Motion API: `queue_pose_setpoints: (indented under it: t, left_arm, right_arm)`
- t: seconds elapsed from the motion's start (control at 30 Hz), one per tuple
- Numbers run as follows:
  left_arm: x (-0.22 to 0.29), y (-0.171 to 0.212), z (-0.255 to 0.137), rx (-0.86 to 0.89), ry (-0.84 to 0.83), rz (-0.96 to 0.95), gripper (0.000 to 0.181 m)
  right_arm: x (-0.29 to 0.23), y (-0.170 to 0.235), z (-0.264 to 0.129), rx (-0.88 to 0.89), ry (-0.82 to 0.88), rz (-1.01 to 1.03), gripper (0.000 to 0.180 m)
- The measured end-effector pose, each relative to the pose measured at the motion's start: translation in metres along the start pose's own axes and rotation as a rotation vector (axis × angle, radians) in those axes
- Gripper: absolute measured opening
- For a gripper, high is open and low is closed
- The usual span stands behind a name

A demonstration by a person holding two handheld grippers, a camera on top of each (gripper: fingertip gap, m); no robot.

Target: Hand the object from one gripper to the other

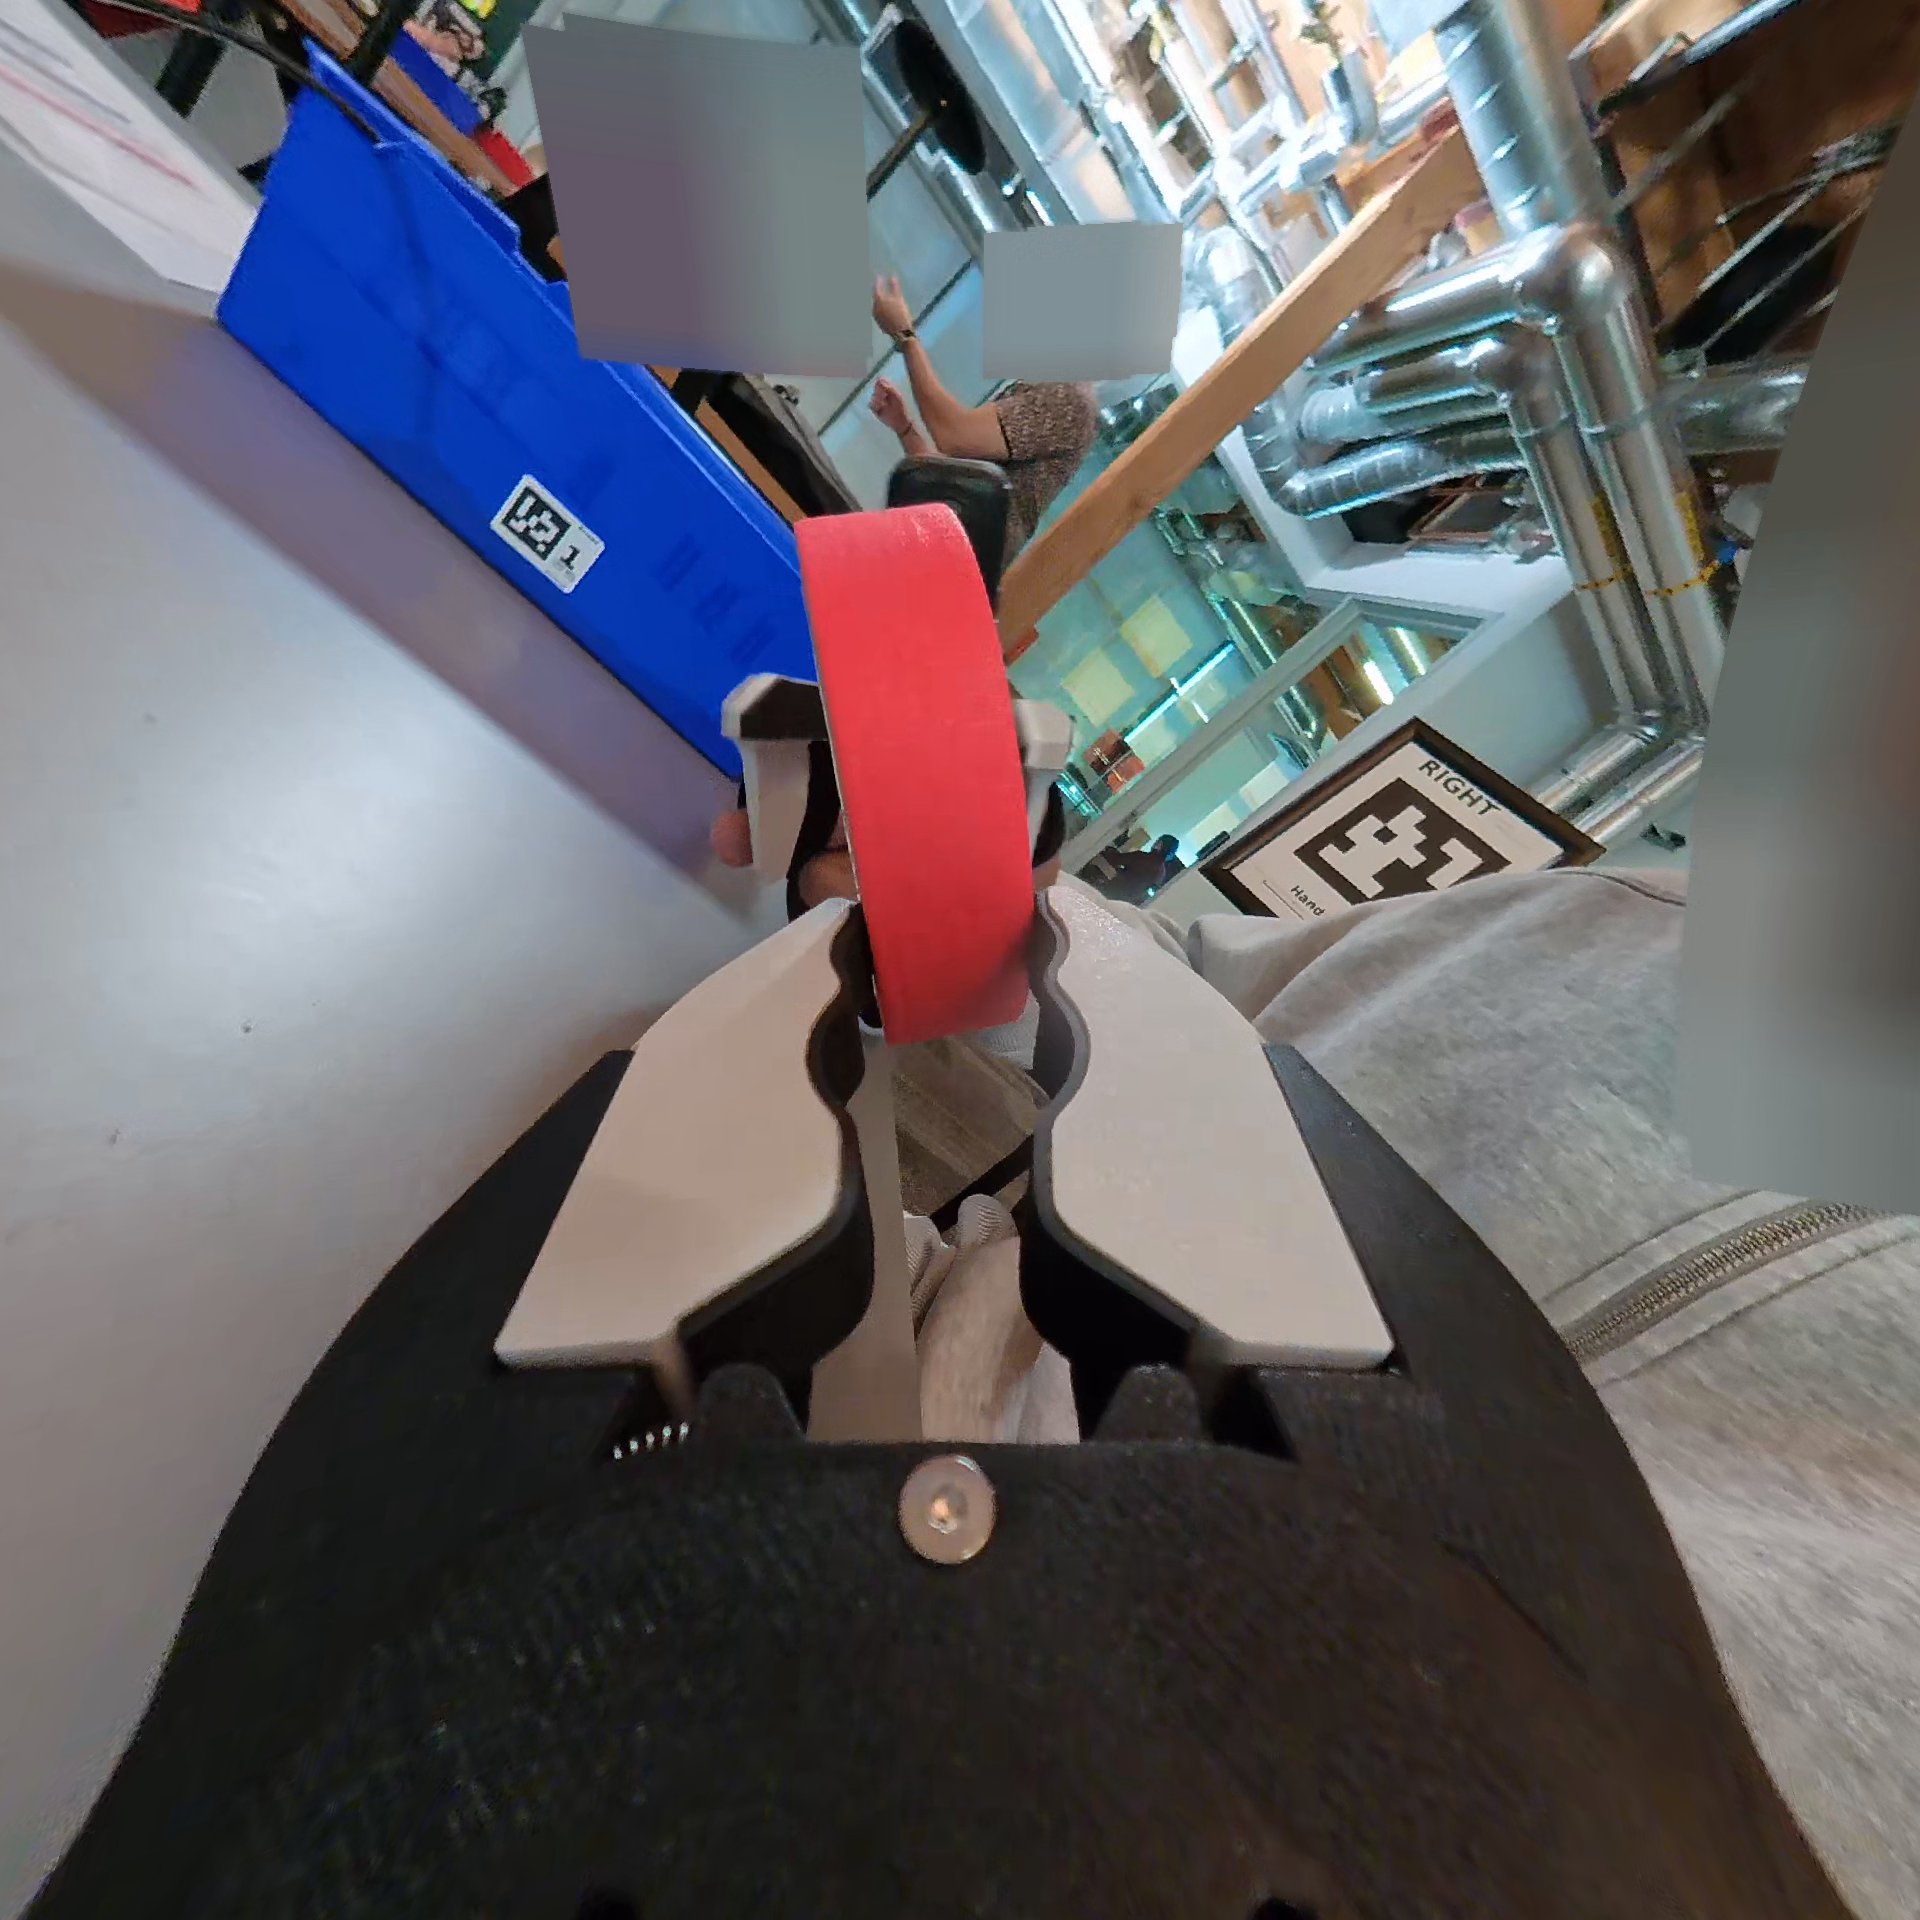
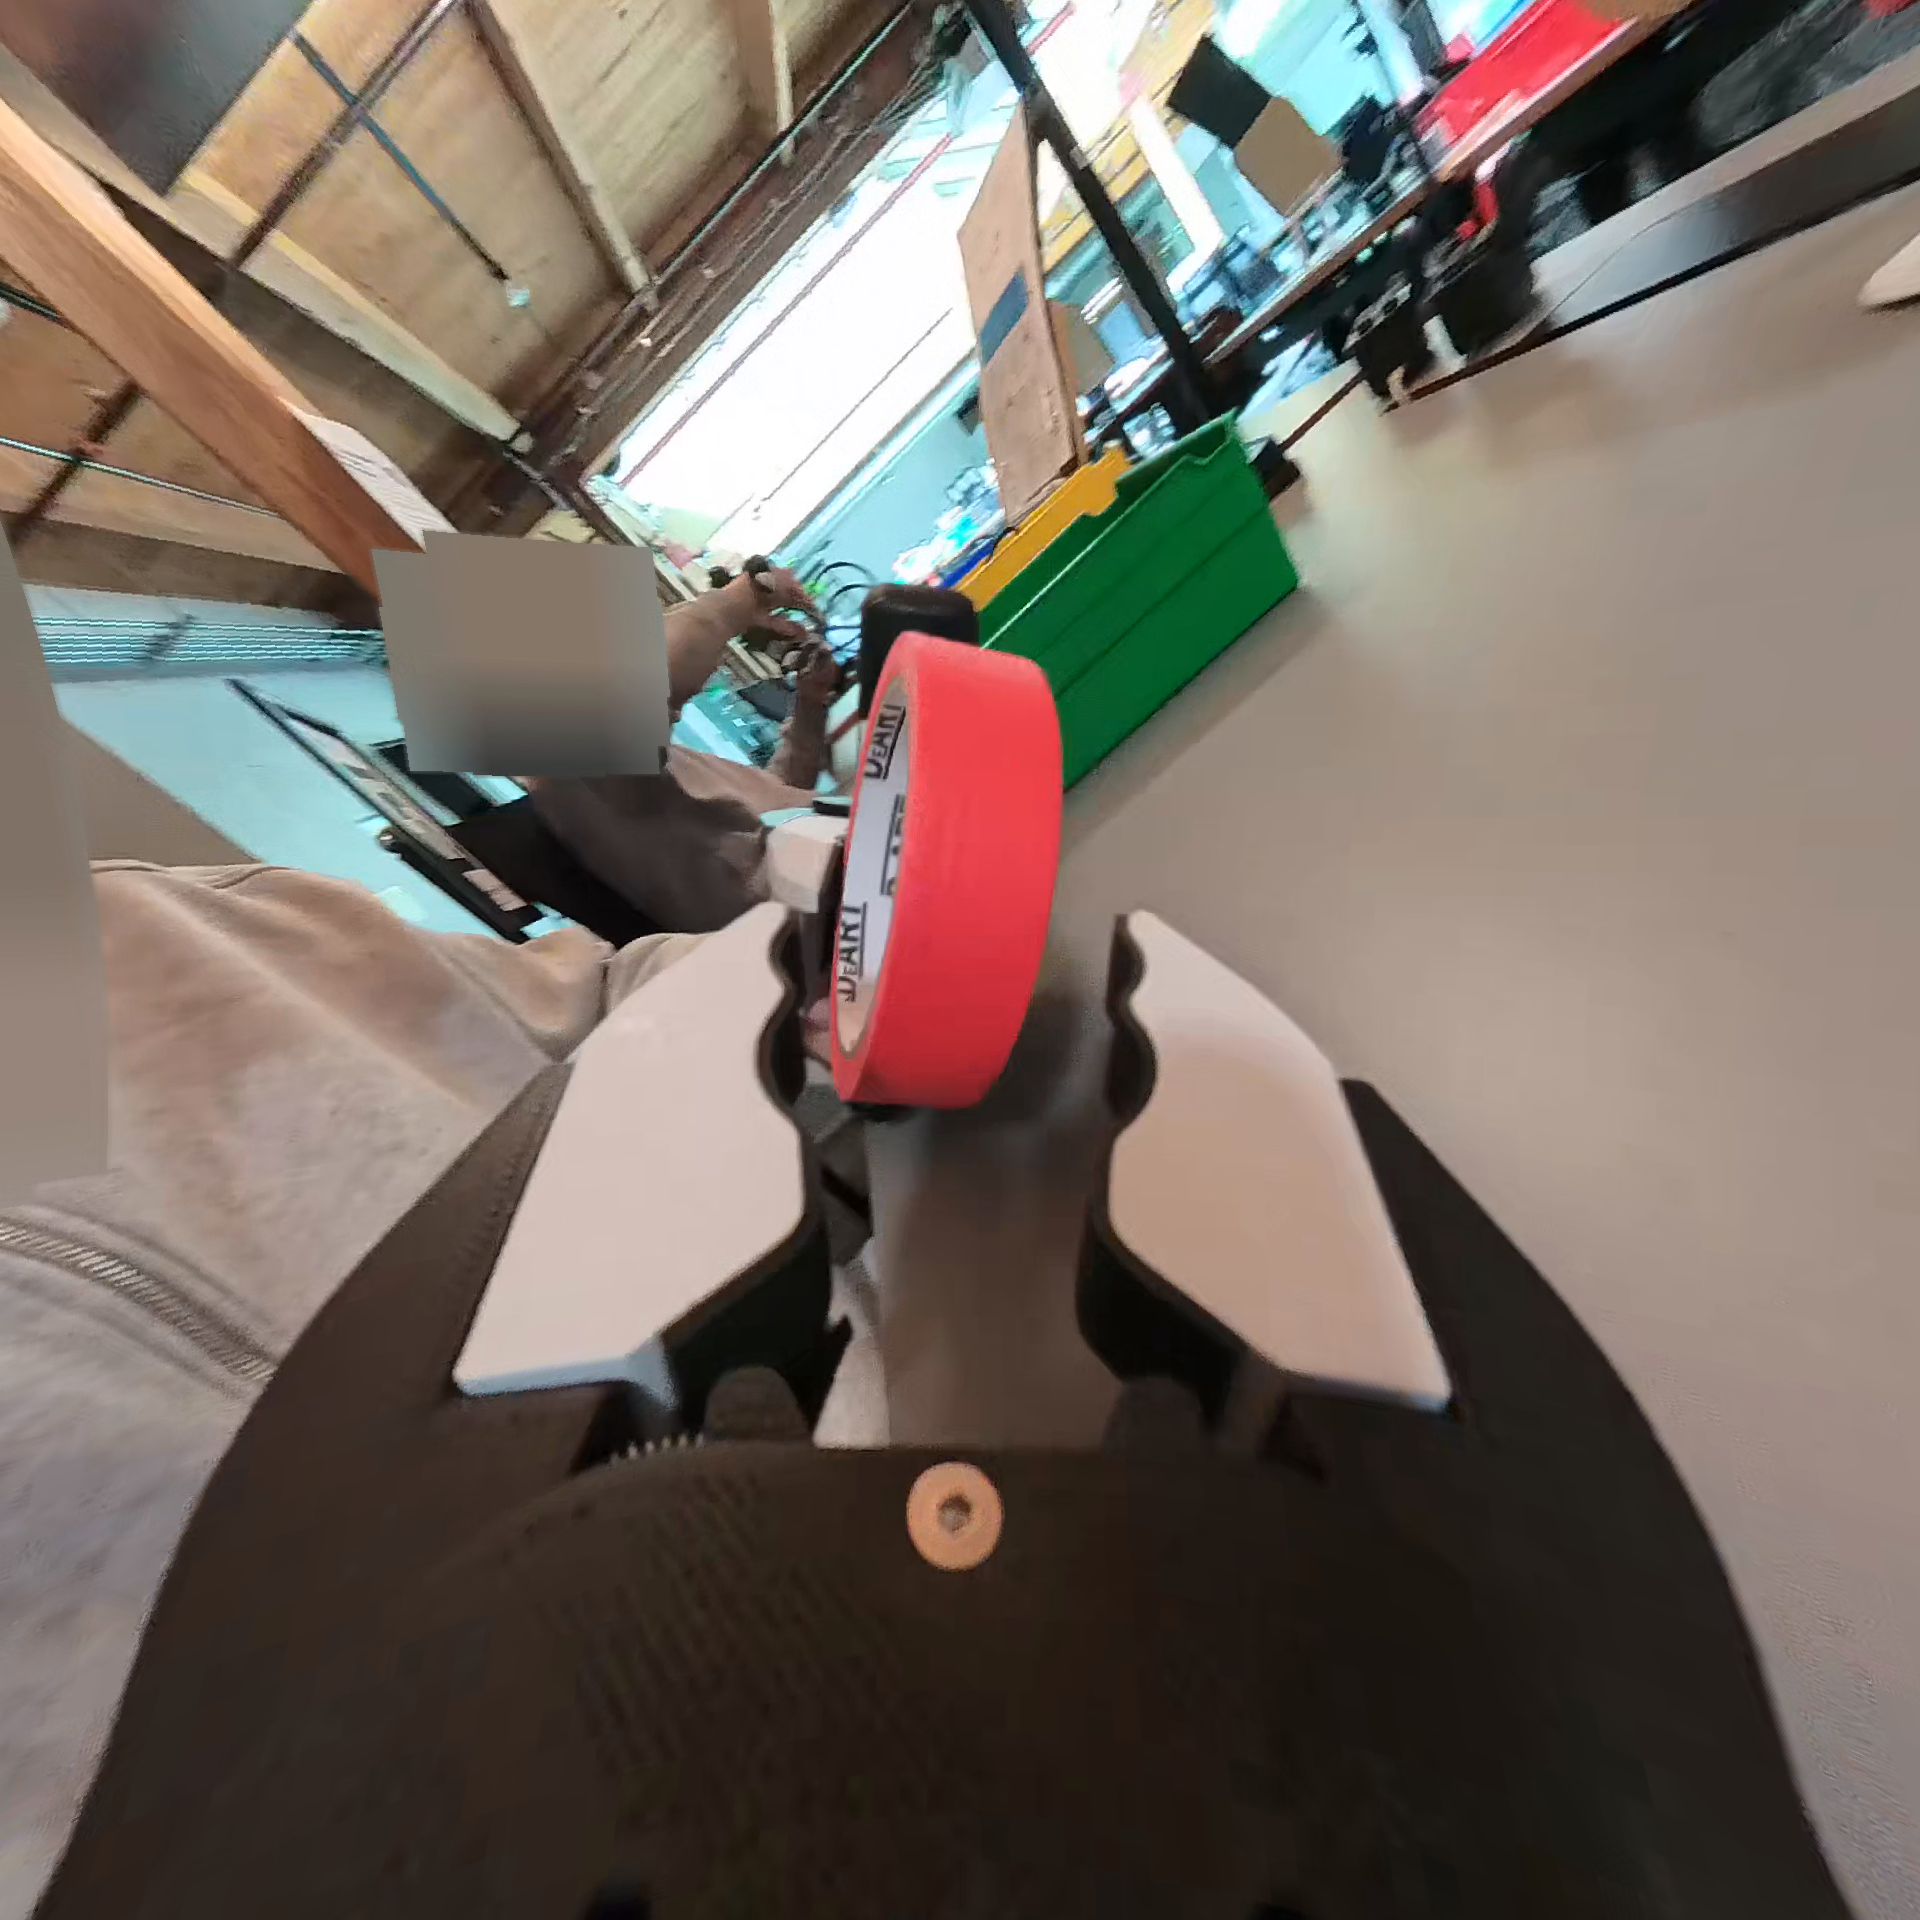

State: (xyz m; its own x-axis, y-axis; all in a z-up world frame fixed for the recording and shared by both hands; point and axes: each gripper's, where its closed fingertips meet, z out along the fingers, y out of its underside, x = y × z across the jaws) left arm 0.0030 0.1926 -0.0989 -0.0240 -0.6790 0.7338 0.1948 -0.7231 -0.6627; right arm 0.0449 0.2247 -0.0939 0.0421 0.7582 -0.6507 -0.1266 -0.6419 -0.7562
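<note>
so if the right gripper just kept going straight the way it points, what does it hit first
The red roll of tape. It already sits edge-on between the open right gripper's fingers, held from the far side by the left gripper. Going straight on would seat the roll deeper, then likely meet the left gripper's fingers, though depth is unclear.

A roll of bright red tape, a flat ring of matte red wound on a white inner core, stands on edge above the table, its broad outer band facing the camera. In the left wrist view it sits just above the middle of the frame, leaning slightly to the left at the top, its lower end pinched at the sides. In the right wrist view the same roll appears at centre, turned a little so the white inside of the core, which bears black printing, shows on its left side. The roll looks full and undamaged.
</note>
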Motion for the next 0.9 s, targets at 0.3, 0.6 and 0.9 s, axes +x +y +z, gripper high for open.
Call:
queue_pose_setpoints:
  t: [0.3,0.6,0.9]
  left_arm:
    - [0.008,0.004,0.004,-0.019,0.039,0.047,0.029]
    - [0.003,0.000,0.006,0.024,-0.013,0.081,0.063]
    - [0.002,0.000,0.005,0.042,0.015,0.017,0.065]
  right_arm:
    - [-0.014,0.011,0.006,-0.058,-0.113,0.090,0.029]
    - [-0.030,-0.008,0.001,-0.012,-0.111,0.015,0.029]
    - [-0.032,-0.135,-0.119,0.306,0.473,-0.589,0.029]
